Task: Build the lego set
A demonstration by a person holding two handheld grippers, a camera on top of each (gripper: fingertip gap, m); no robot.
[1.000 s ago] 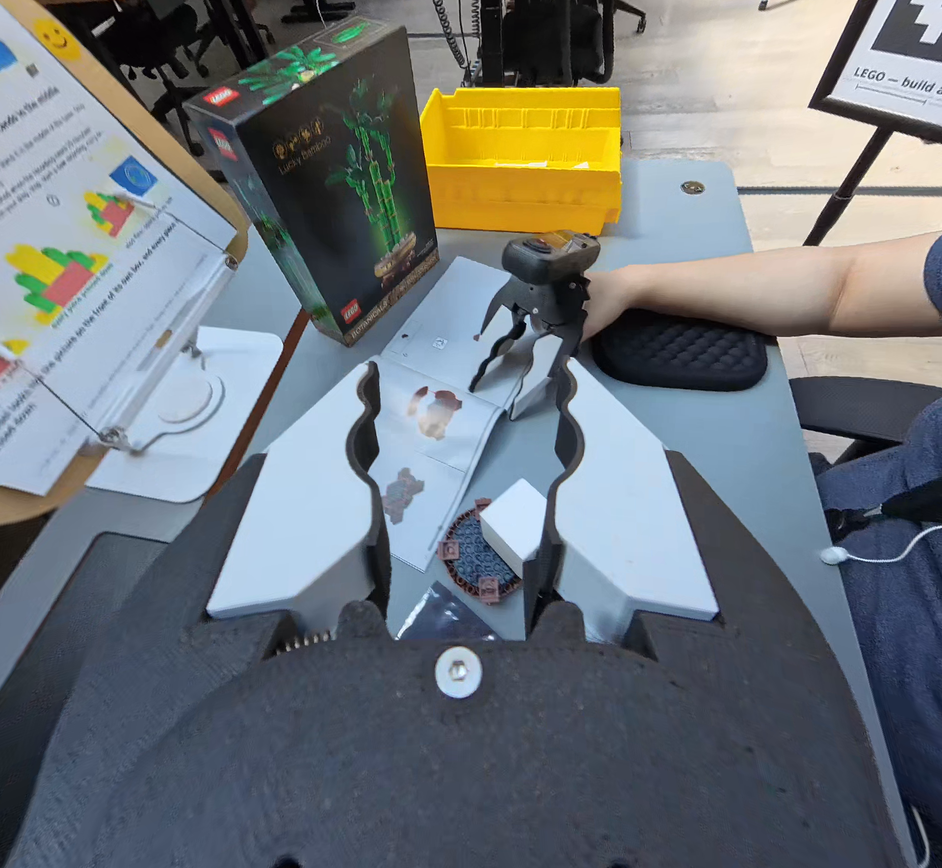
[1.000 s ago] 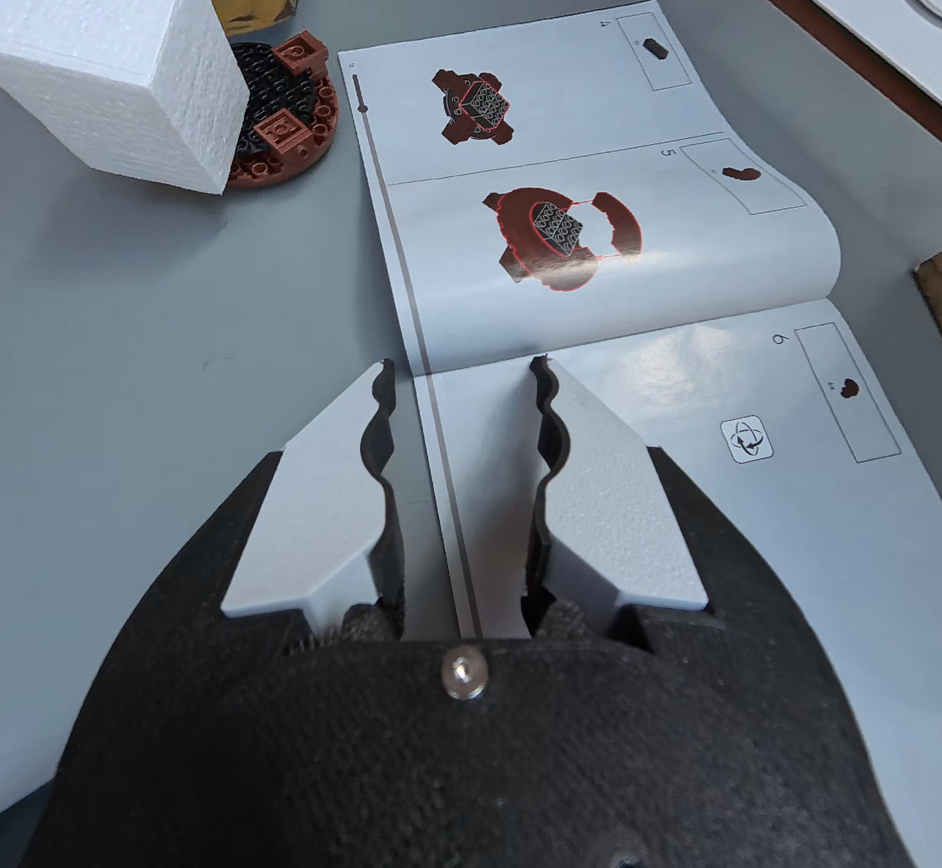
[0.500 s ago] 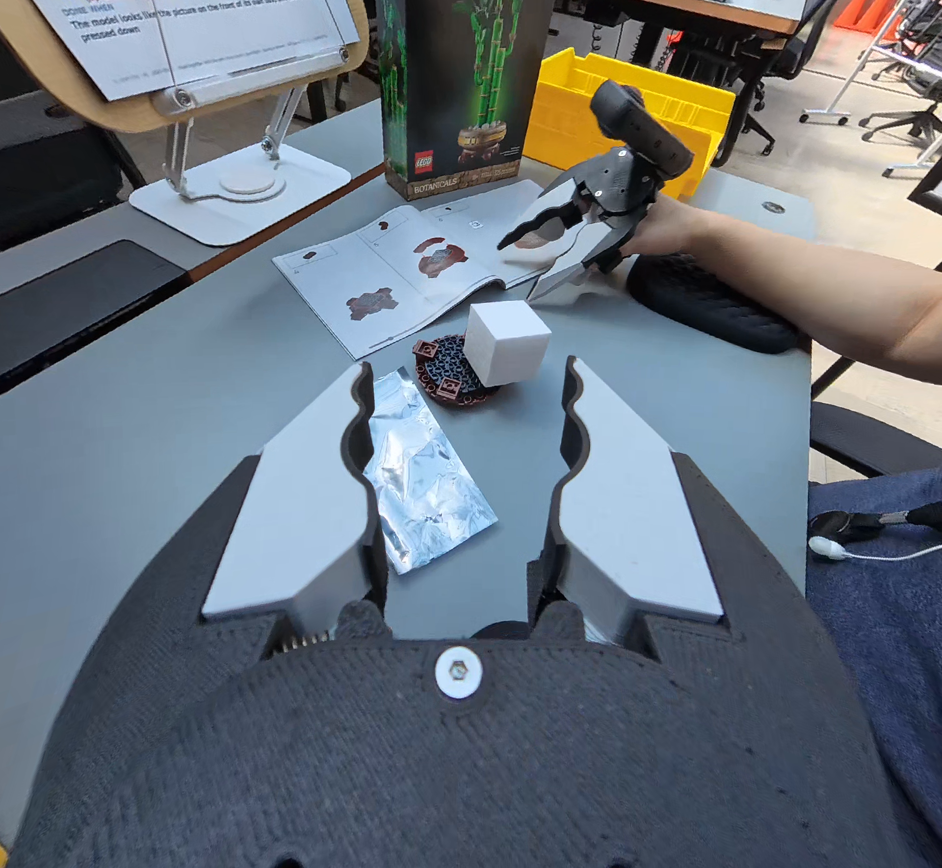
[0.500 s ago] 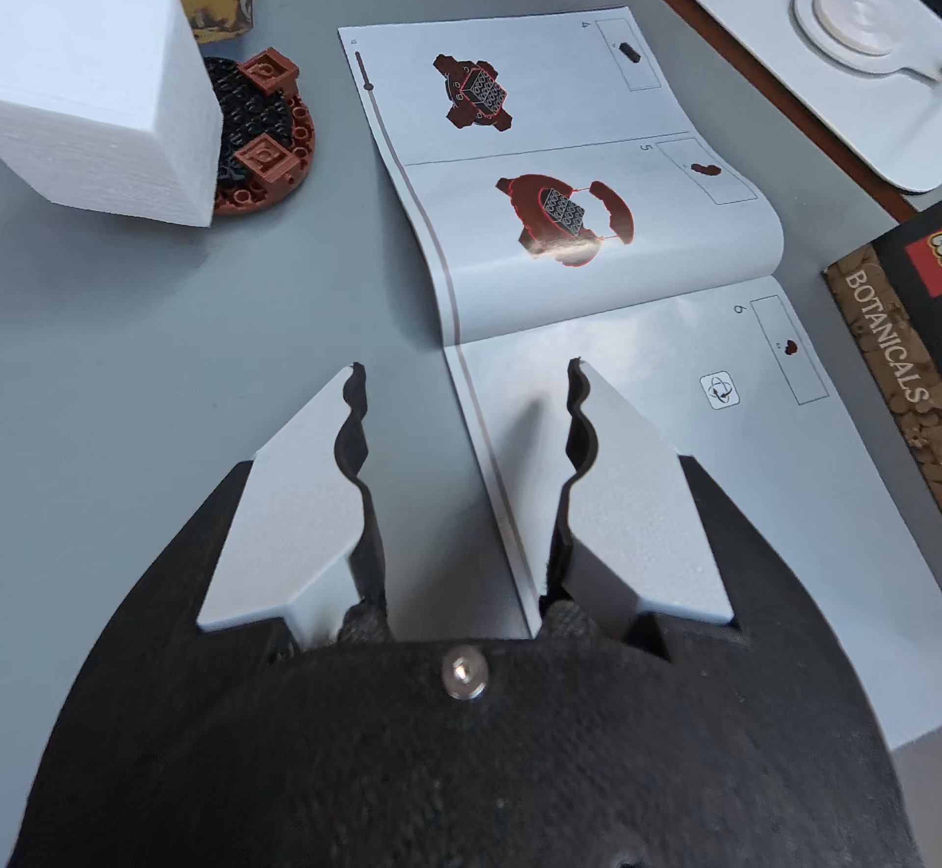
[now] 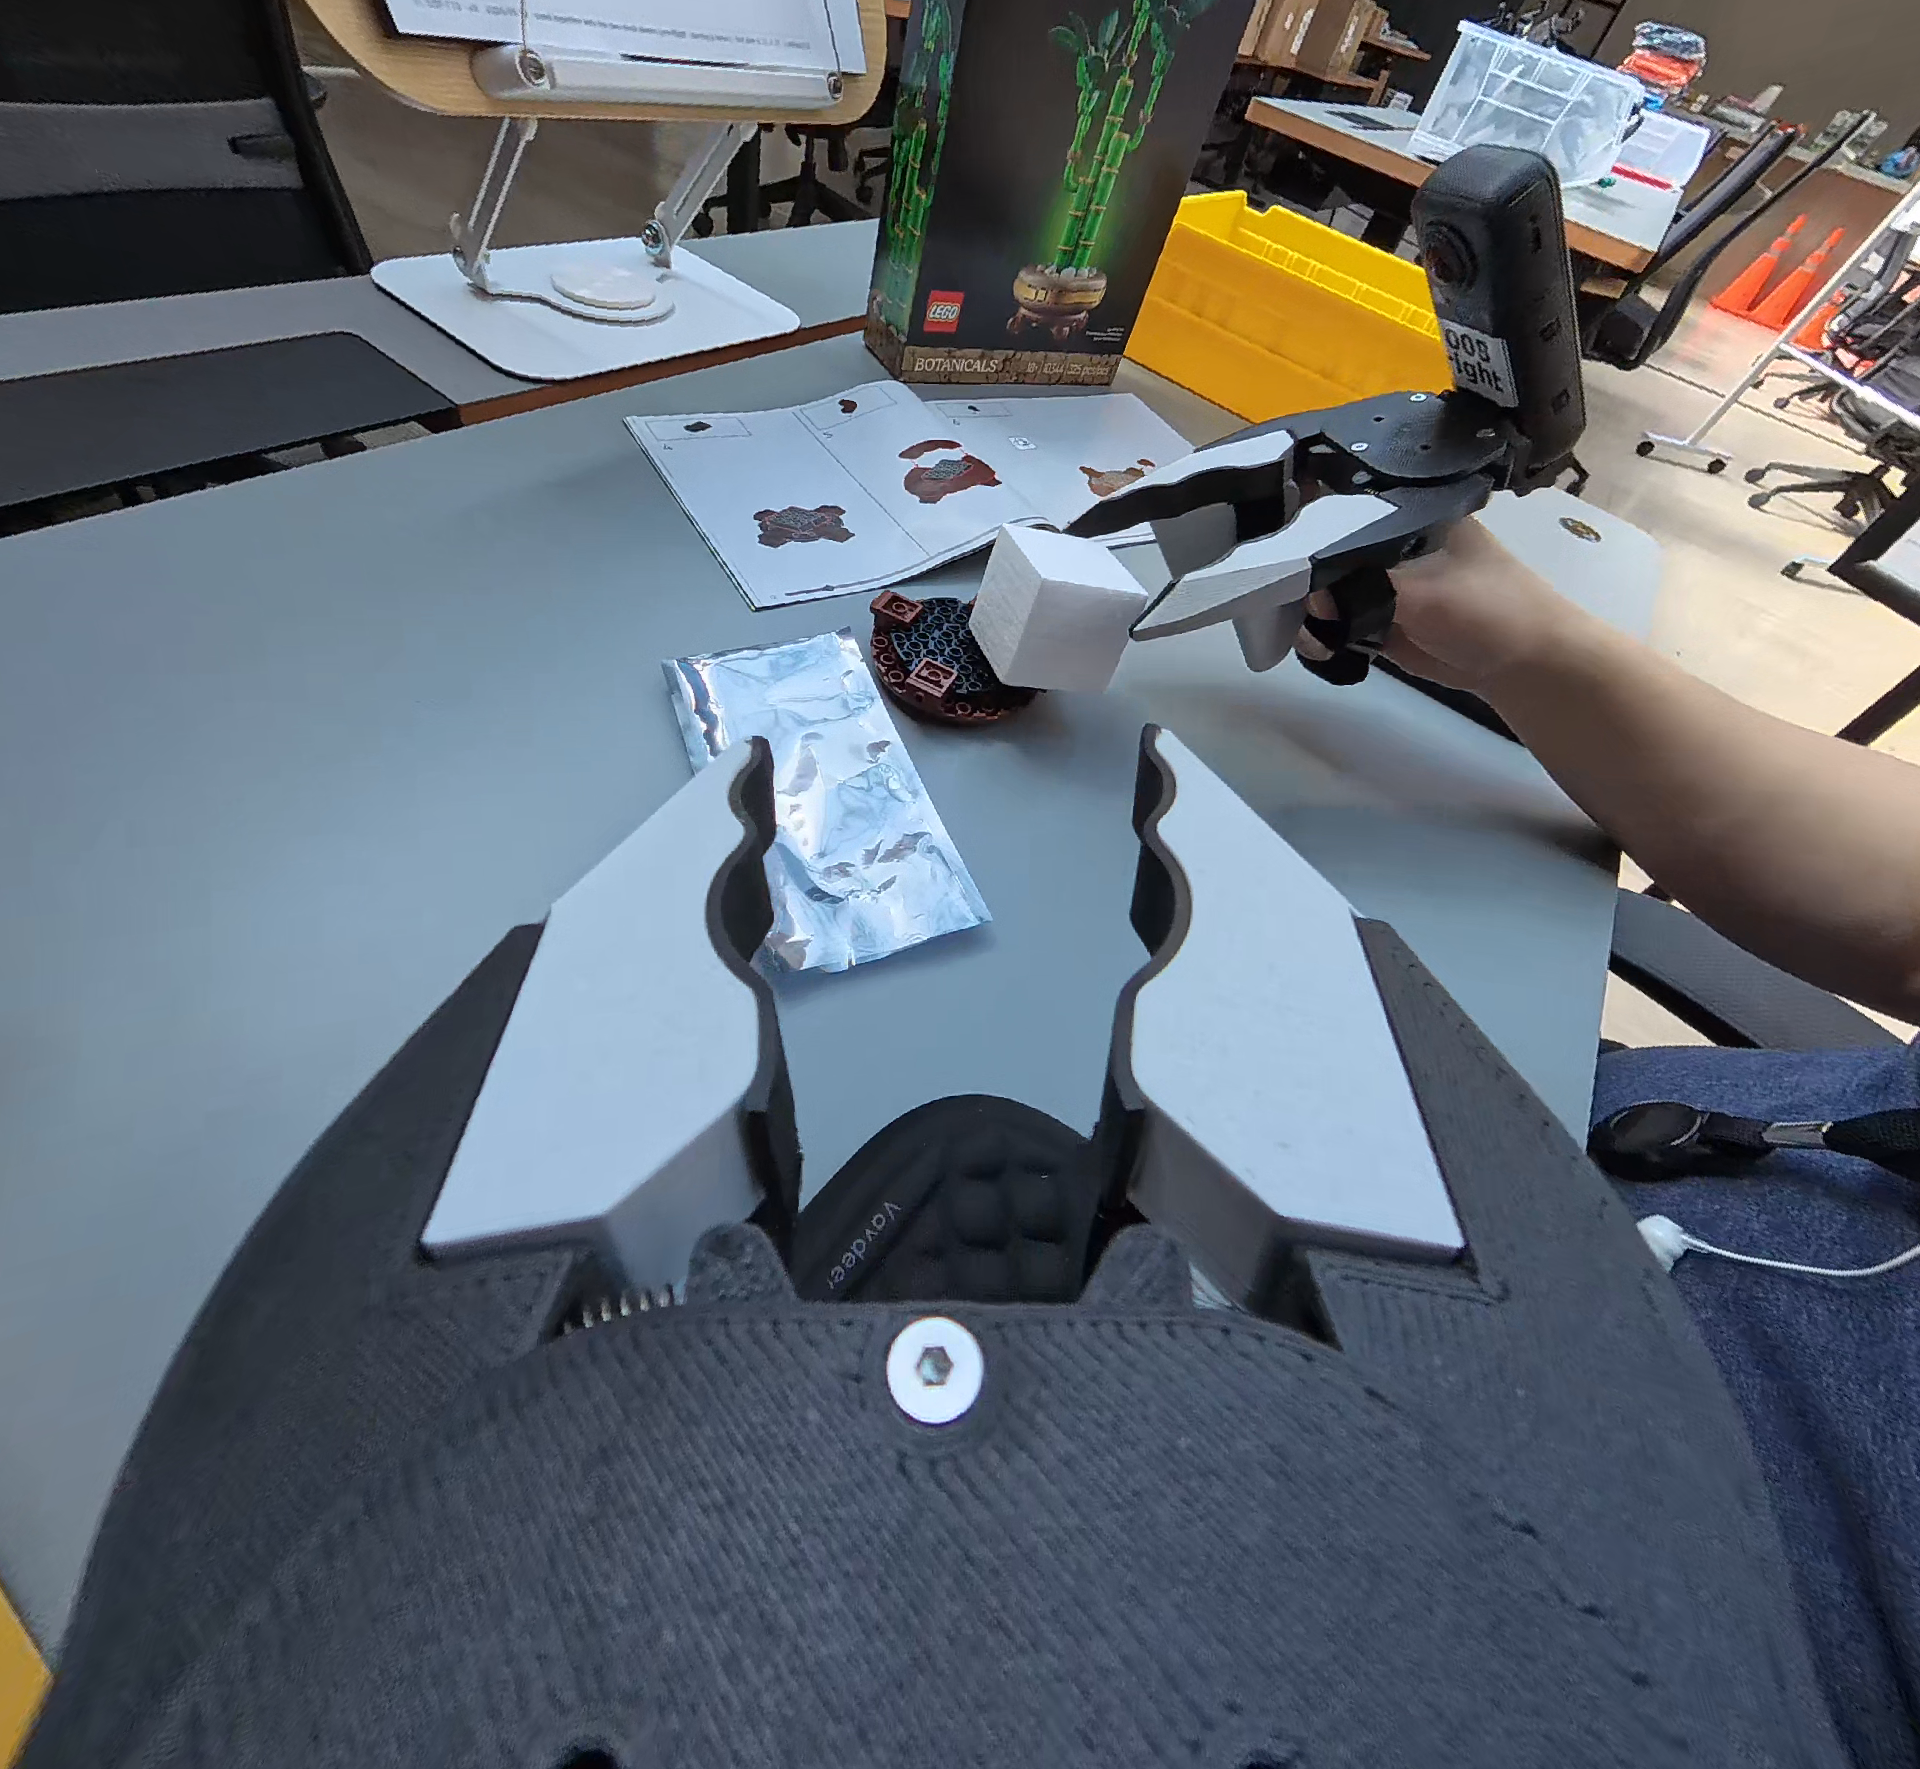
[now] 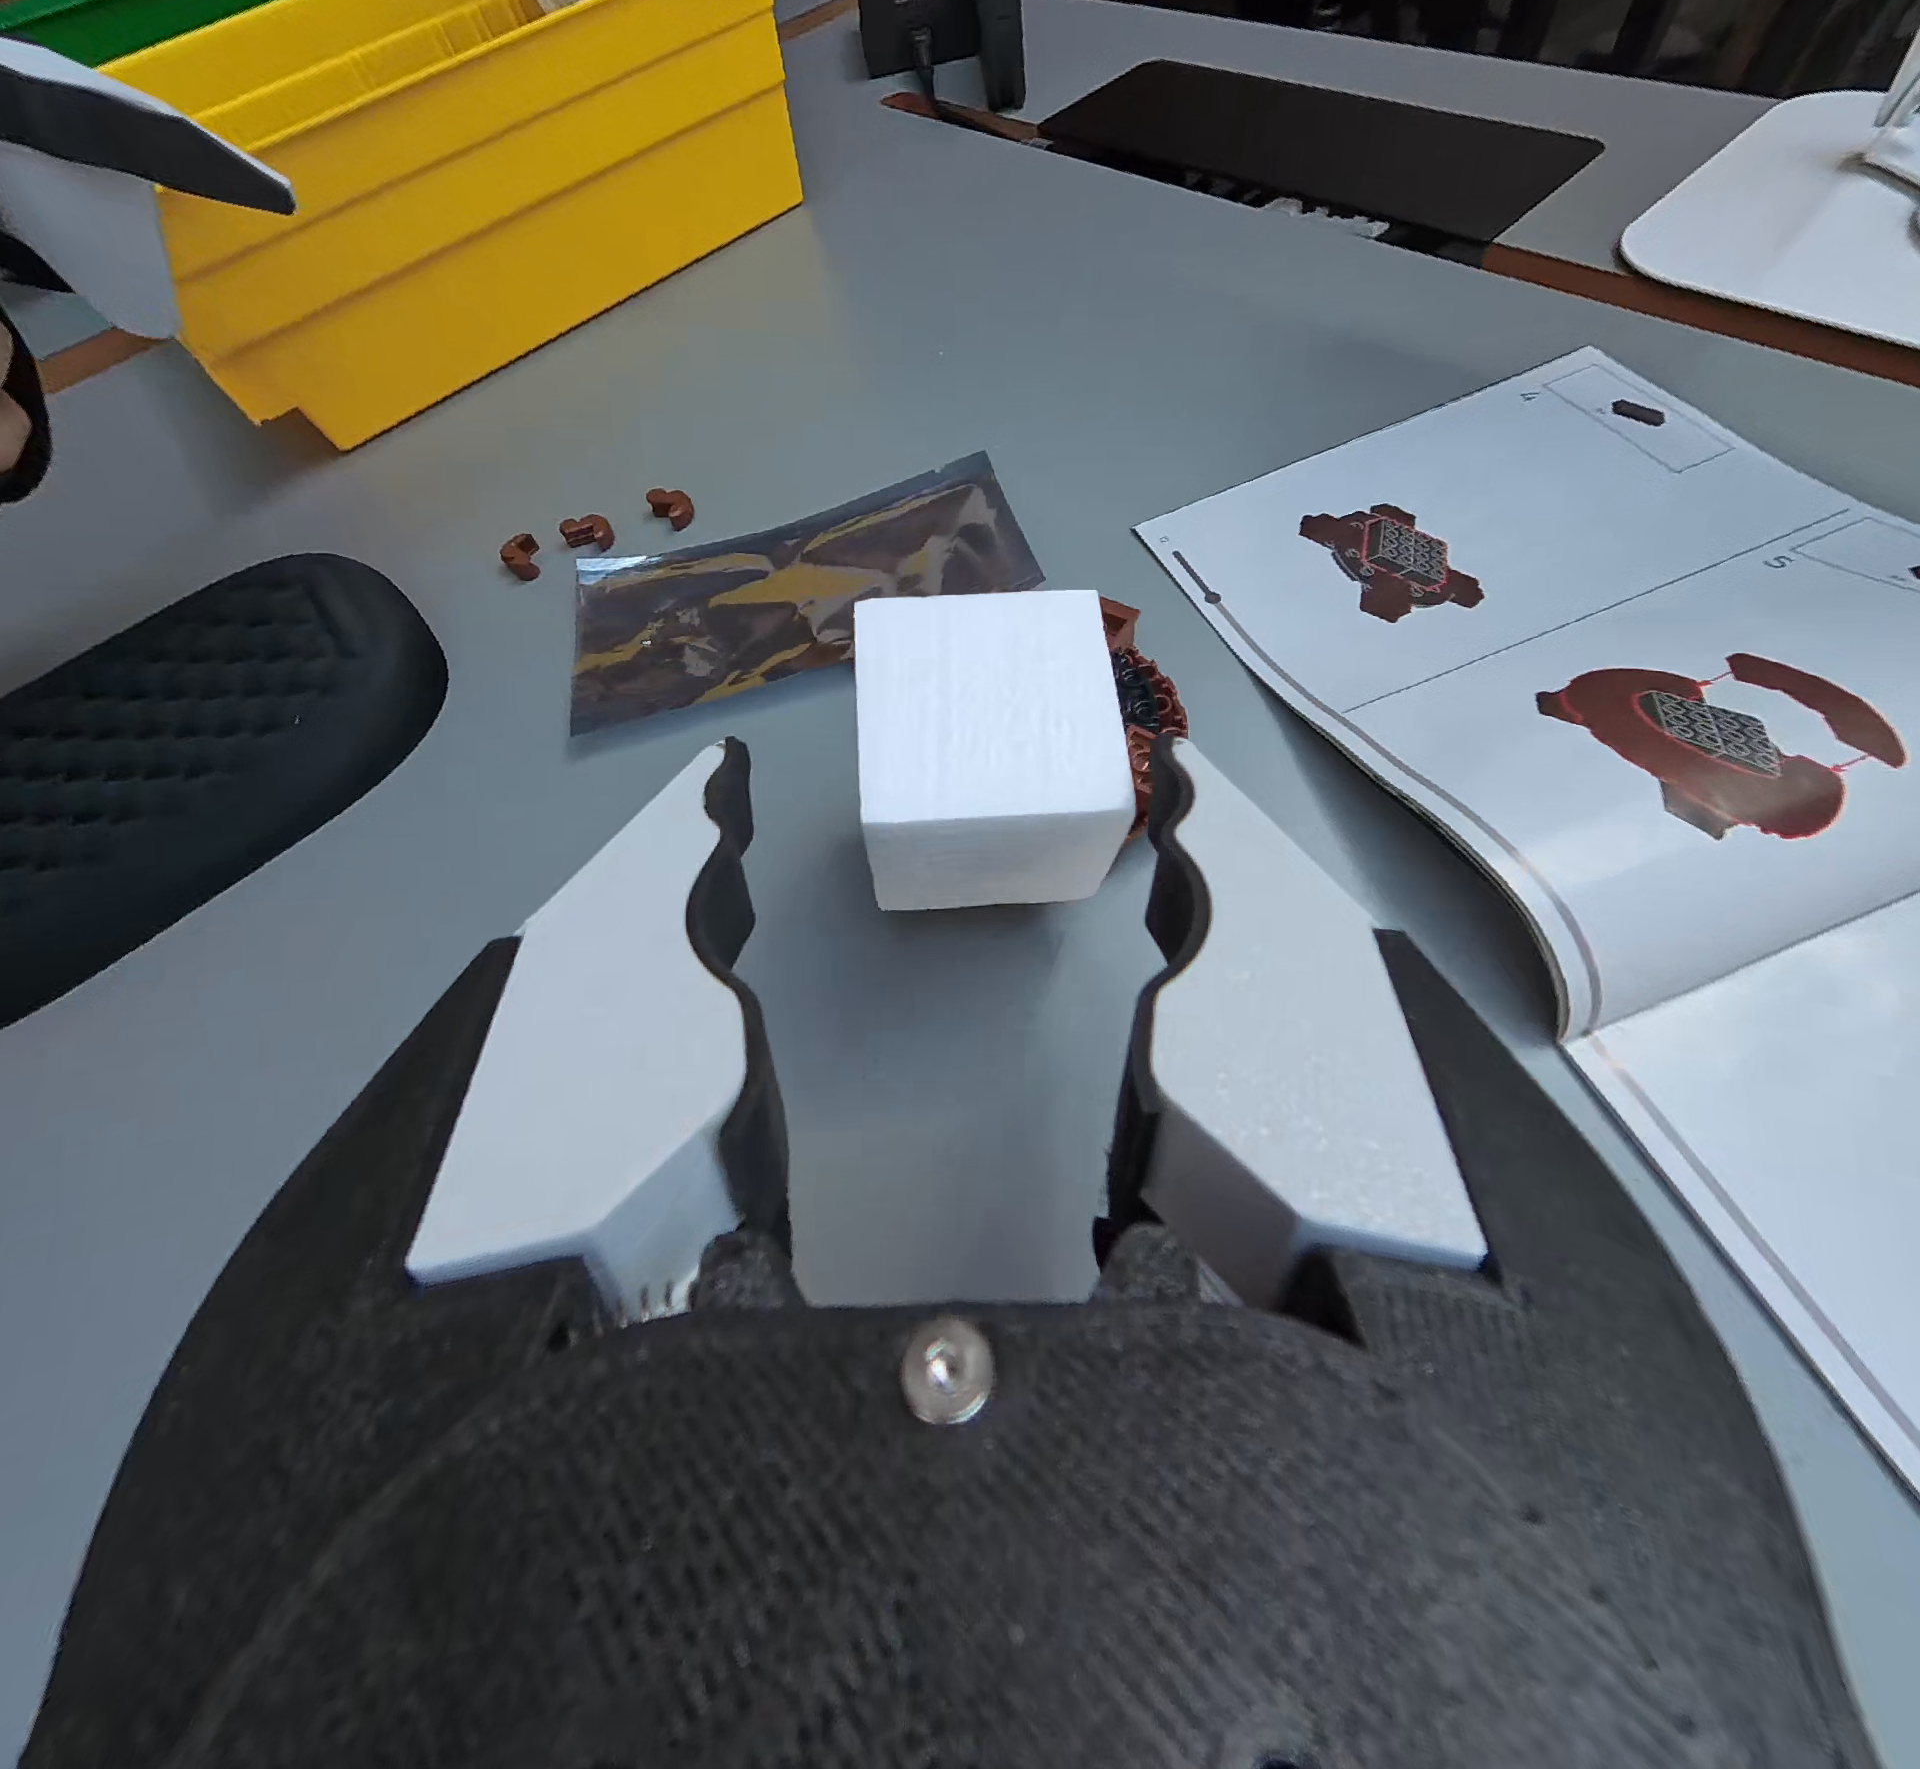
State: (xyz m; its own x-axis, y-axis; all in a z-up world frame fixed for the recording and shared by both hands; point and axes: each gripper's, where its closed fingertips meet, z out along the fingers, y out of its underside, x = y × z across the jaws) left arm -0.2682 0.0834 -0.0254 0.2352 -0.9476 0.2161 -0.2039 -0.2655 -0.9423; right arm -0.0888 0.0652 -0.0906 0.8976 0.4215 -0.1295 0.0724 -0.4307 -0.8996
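Observation:
A round brown and black Lego base (image 5: pixel 940 670) lies on the grey table, with a white foam block (image 5: pixel 1055 613) resting on its right part. My right gripper (image 5: pixel 1103 581) is open, with its fingertips on either side of the block. In the right wrist view the block (image 6: pixel 987 743) sits between the open fingertips of my right gripper (image 6: pixel 945 753) and hides most of the base (image 6: pixel 1148 711). Three small brown pieces (image 6: pixel 587 530) lie beyond a foil bag (image 6: pixel 800 587). My left gripper (image 5: pixel 951 763) is open and empty, near the foil bag (image 5: pixel 821 815).
An open instruction booklet (image 6: pixel 1558 680) lies right of the block. A yellow bin (image 6: pixel 468 150), the set's box (image 5: pixel 1049 130) and a document stand (image 5: pixel 582 306) stand at the back. A black wrist pad (image 6: pixel 177 763) lies at the left. A finger (image 6: pixel 156 150) of my left gripper shows at far left.
My right gripper has swung off the booklet to the white block and opened wider. My left gripper has pulled back from the base and block, staying open.

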